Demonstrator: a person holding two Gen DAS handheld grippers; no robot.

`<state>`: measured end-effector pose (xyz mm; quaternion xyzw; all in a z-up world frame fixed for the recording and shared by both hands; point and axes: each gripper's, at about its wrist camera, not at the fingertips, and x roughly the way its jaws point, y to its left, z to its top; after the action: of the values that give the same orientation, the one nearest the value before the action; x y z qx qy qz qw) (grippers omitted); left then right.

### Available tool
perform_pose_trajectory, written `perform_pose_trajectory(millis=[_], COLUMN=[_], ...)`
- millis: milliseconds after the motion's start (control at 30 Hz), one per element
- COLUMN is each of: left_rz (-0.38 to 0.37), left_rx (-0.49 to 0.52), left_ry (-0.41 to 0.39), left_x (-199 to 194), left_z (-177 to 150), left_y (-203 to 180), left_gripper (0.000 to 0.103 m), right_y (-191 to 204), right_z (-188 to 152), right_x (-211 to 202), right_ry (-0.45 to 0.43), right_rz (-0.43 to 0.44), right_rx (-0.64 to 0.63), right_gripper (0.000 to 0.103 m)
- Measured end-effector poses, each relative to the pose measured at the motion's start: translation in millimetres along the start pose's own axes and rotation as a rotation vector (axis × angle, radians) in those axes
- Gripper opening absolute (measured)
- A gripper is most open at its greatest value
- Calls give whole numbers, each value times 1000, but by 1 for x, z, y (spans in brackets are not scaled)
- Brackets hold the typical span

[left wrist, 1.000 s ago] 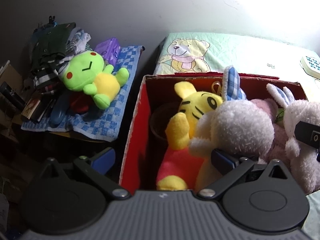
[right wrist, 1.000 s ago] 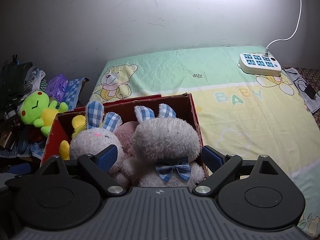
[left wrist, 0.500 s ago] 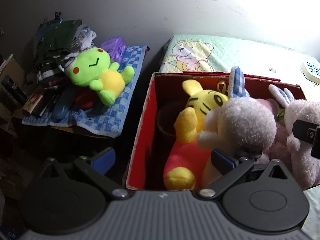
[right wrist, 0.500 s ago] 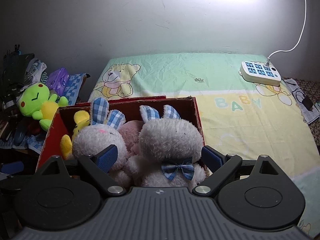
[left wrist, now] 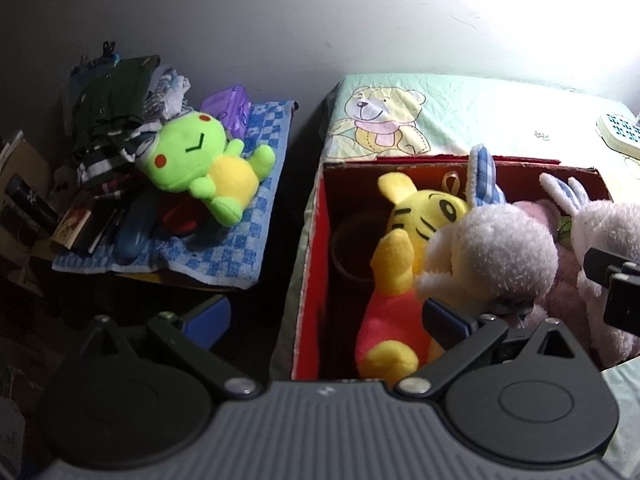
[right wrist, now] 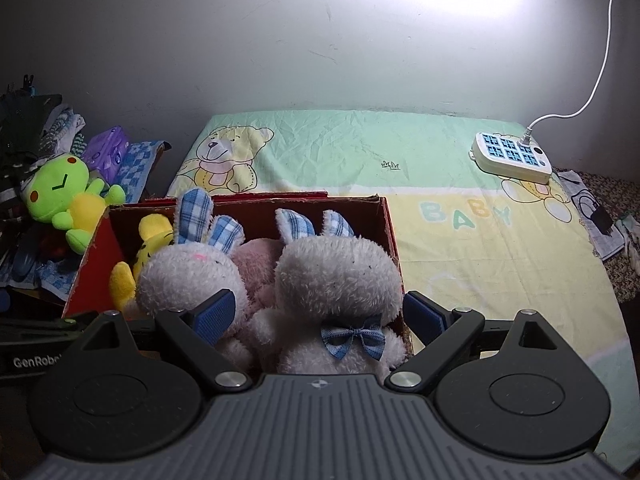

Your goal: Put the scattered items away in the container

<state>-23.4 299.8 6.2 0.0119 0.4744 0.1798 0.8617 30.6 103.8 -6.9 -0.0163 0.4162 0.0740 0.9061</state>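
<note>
1. The left gripper (left wrist: 326, 316) is spread wide, holding nothing.
2. The right gripper (right wrist: 320, 314) gapes empty around a bunny (right wrist: 340, 276).
3. The red box (right wrist: 384, 220) on the bed holds the bunnies and a yellow tiger (left wrist: 404, 248).
4. A green frog (left wrist: 200, 164) lies on the blue cloth (left wrist: 256, 216) beside the box.

Your left gripper (left wrist: 326, 320) is wide open, blue pads (left wrist: 208, 320) spread far apart, nothing between them, pointing forward and slightly down. Your right gripper (right wrist: 320, 318) is also wide open, pads (right wrist: 216, 314) apart, gripping nothing. In the left view the right gripper's black body (left wrist: 612, 292) shows at the right edge, so the two sit close together, side by side.
</note>
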Motion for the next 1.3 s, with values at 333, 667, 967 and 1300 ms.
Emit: perform_pose_trajectory(millis=[333,667,967,1300], left_rz=[-33,-120,-129,-125], left_rx=[60,7,-15,15], left_ry=[-32,-32,21,24], left_x=[-17,-16,-4,0], left_z=[13,-34,-30,-17], left_y=[11,-14,-22,-40], left_gripper=[102,102,102,102], right_y=[-4,-21,-3,-17], right_z=[1,-6,-2,6], right_x=[-5,-2,-5,2], right_ry=[30,66,68,83], right_rz=[84,104,89,74], right_rx=[77,127,47,71], right_gripper=[93,93,93,93])
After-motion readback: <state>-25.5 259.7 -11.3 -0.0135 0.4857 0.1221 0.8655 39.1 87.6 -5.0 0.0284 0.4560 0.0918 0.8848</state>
